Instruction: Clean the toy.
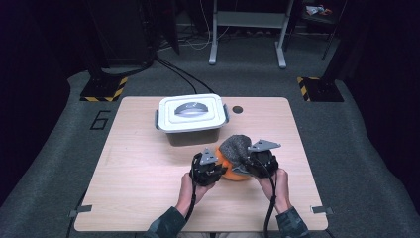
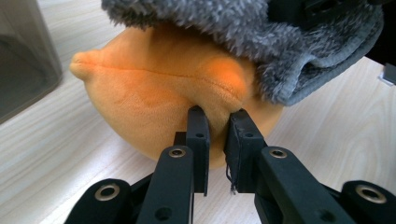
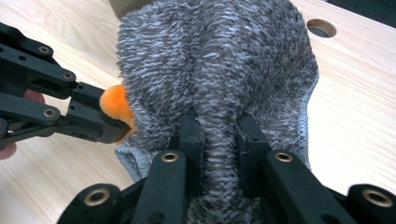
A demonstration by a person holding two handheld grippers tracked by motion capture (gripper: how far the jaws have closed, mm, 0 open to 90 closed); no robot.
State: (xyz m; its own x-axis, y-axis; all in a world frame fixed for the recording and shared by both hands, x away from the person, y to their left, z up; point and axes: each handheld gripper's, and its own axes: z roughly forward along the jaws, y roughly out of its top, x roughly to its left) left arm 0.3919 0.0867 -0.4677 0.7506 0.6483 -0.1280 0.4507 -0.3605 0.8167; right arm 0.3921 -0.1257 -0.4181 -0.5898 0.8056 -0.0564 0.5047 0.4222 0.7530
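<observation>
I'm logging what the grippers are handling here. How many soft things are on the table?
2: an orange plush, pinched by the left gripper, and a grey fuzzy cloth draped over it, pinched by the right gripper. The closed box may hide more.

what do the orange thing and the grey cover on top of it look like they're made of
The orange ball looks like short-pile plush over soft stuffing: velvety matte nap, a stitched seam, and a fold pinched between the left tool jaws. The grey cover seems to be fluffy knit or fleece, with long mottled fibres and a stitched hem; the right tool bunches a ridge of it.
</observation>
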